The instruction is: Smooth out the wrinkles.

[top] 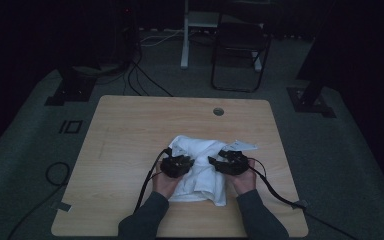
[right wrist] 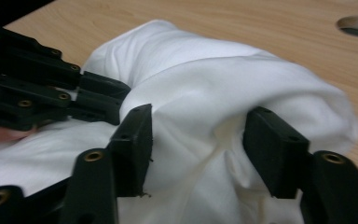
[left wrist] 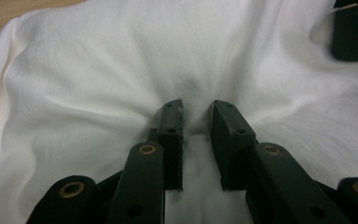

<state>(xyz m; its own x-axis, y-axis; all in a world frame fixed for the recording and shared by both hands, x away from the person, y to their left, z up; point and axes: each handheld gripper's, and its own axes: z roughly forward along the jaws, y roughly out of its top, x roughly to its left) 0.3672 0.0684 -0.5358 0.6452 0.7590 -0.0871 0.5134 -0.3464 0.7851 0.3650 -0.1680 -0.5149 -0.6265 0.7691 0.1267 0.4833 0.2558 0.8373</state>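
Note:
A crumpled white cloth point(top: 200, 170) lies in the middle of the wooden table point(top: 130, 130). My left gripper point(top: 177, 164) rests on the cloth's left part. In the left gripper view its jaws point(left wrist: 196, 109) stand close together on a pinched ridge of the cloth point(left wrist: 98, 84), with creases fanning out from the pinch. My right gripper point(top: 228, 161) sits on the cloth's right part. Its jaws point(right wrist: 198, 121) are wide apart and straddle a raised fold of the cloth point(right wrist: 205, 79). The left gripper point(right wrist: 51, 88) shows close by in the right gripper view.
A round cable hole point(top: 218, 111) is in the table's far edge, right of centre, and the hole point(right wrist: 356, 25) also appears beyond the cloth. A dark chair point(top: 240, 45) and stand bases sit on the floor behind. Cables point(top: 145, 185) trail from both grippers toward the front edge.

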